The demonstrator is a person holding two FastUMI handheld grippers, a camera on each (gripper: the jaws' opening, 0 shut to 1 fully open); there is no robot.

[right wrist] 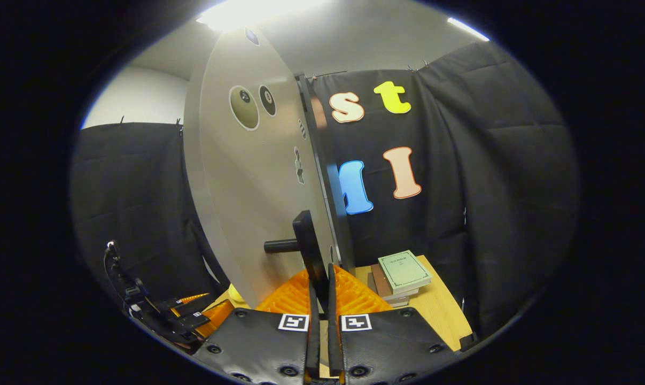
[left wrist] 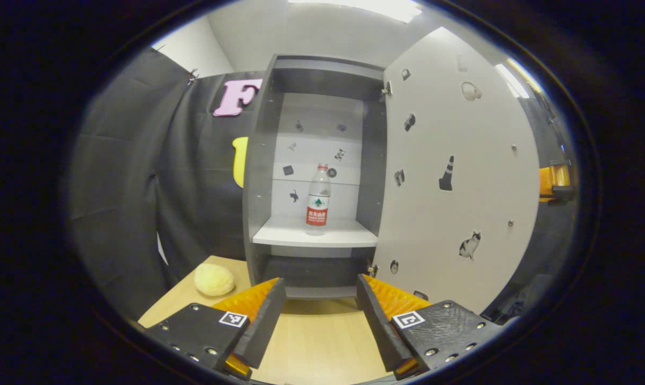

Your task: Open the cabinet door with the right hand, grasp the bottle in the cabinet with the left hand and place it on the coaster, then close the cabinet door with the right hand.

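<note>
With my right gripper [right wrist: 320, 289] clamped on the cabinet door's handle [right wrist: 307, 243], the door [left wrist: 450, 176] stands open, while my spread, empty left gripper [left wrist: 321, 310] faces the bottle [left wrist: 318, 200] at twelve o'clock, ungrasped.

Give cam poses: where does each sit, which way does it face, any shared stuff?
Left gripper view: on the left gripper, jaws open, facing the open cabinet and bottle.
Right gripper view: on the right gripper, shut on the door handle, looking along the door; books beyond.
Shared: door, table, left gripper.
</note>
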